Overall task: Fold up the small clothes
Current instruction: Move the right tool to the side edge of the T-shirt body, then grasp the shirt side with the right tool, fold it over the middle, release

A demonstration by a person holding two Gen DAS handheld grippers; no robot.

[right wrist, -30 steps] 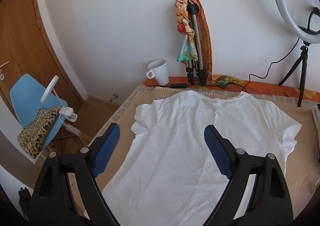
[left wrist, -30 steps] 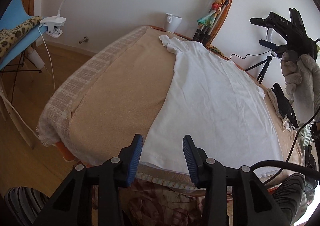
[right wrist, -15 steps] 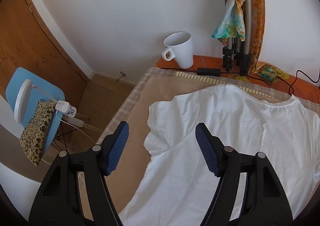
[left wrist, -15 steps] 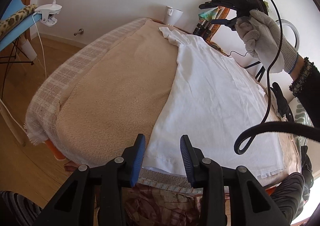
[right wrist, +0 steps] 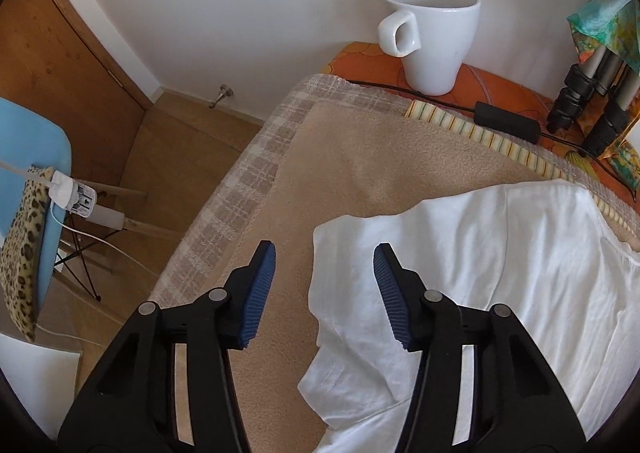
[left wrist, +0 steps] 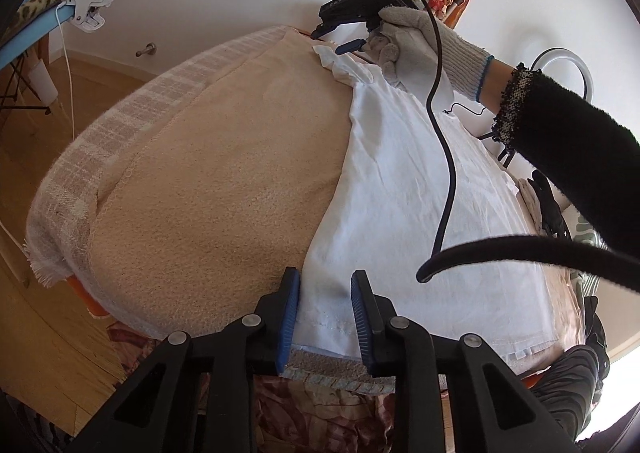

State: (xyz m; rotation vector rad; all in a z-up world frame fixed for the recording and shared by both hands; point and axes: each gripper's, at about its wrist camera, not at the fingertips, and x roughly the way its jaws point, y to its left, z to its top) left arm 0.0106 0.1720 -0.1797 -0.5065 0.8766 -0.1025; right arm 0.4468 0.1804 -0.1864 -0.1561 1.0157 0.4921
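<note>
White cotton short-sleeved T-shirt [left wrist: 408, 189] lies flat, spread on the beige terry-towel-covered counter [left wrist: 208, 181]; hem toward the left gripper, collar end far from it.

Left gripper [left wrist: 325, 307]: jaws parted, hem corner of the shirt lies between them; no pinch visible yet. Right gripper [right wrist: 323, 285], held in a grey knit-gloved hand [left wrist: 416, 41]: jaws wide apart, straddling the outer edge of the near sleeve, left pad over bare towel, right pad over the fabric.

Judgement: step in hand is taking the same long side at two points, sleeve and hem, for a lengthwise fold.

- Lower both until the pads bracket the cloth edge, then close; catch shirt layers only, not the towel.
- Lift evenly, keep the edge taut between the jaws.
- Black cable [left wrist: 444, 157] hangs over the shirt; keep it clear.
- White ceramic mug [right wrist: 432, 33] stands beyond the right jaws; avoid sweeping it.
</note>
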